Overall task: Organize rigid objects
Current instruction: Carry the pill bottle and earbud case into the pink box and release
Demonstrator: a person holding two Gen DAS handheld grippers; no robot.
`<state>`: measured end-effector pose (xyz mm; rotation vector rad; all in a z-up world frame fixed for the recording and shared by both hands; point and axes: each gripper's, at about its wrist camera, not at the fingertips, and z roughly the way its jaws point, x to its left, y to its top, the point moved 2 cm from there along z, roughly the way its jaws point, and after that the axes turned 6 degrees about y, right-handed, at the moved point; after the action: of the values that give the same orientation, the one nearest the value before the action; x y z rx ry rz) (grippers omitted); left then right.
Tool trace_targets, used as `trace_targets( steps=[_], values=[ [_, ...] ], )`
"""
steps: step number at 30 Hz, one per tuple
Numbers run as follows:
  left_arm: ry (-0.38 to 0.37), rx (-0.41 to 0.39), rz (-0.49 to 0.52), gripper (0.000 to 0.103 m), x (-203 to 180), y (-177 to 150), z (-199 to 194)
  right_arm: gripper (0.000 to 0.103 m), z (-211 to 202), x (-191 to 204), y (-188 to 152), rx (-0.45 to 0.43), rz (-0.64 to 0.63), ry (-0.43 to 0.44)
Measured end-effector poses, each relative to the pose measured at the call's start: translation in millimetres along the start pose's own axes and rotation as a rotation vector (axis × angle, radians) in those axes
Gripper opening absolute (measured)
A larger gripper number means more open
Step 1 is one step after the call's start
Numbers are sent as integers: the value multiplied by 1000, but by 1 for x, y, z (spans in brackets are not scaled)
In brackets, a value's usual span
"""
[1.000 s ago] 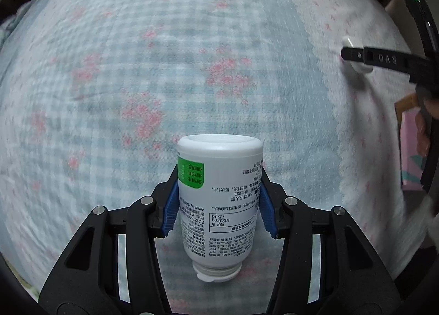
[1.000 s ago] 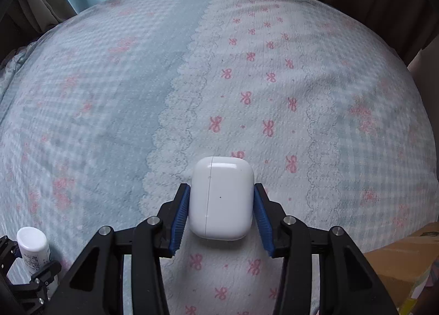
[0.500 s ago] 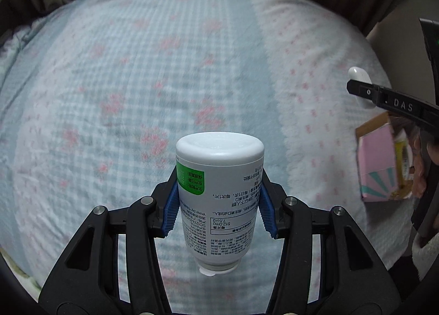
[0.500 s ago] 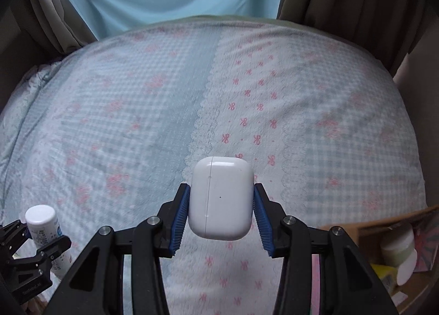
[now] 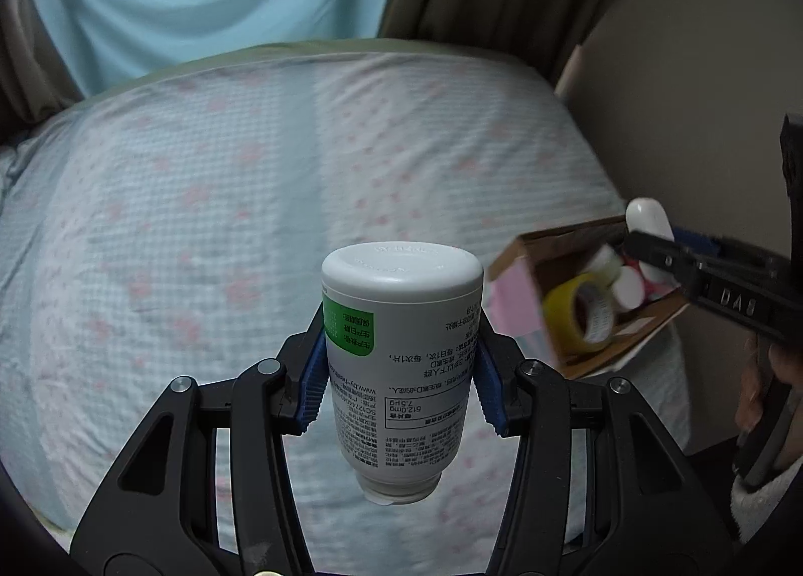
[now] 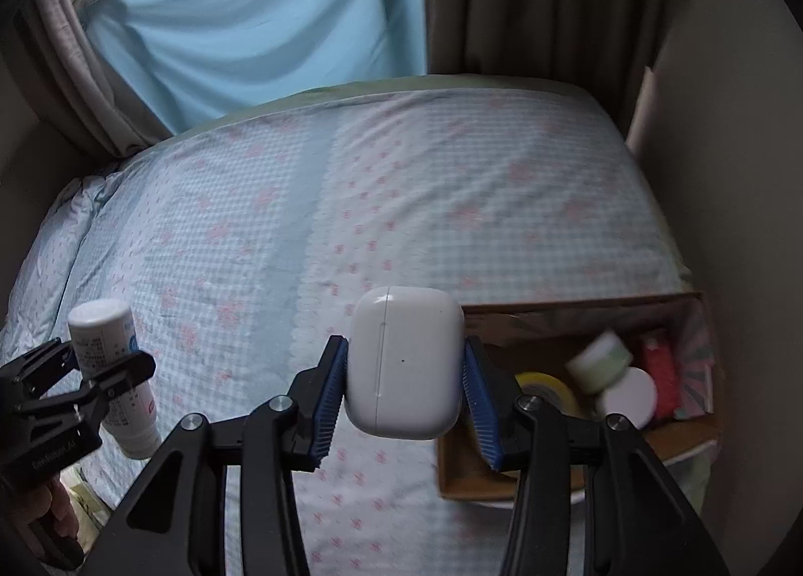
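Observation:
My left gripper (image 5: 399, 383) is shut on a white pill bottle (image 5: 399, 360) with a green label, held above the bed. It also shows in the right wrist view (image 6: 113, 375) at the far left. My right gripper (image 6: 404, 398) is shut on a white earbuds case (image 6: 404, 360), held above the bed's right edge. The case also shows in the left wrist view (image 5: 647, 220) at the right. A cardboard box (image 6: 562, 320) sits at the bed's right side, just right of and below the case.
The box (image 5: 532, 275) holds a yellow tape roll (image 6: 547, 388), white jars (image 6: 627, 395) and a red item (image 6: 660, 373). The bed (image 6: 401, 204) has a blue checked cover. A blue curtain (image 6: 261, 19), brown drapes and a wall on the right surround it.
Both grippers have risen and pulled back from the bed, each still holding its object. The box with its contents has come into fuller view at the right.

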<state>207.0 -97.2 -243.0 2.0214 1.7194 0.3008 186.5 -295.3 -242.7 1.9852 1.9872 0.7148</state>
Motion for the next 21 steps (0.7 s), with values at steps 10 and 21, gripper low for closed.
trace_targets(
  steps=[10,21],
  values=[
    [-105,-15,144,46,-133,29,16,42,-46,-117,-25,8,117,-73],
    [-203,91,225,46,-259,42,90,42,-18,-220,-48,64,207,-110]
  ],
)
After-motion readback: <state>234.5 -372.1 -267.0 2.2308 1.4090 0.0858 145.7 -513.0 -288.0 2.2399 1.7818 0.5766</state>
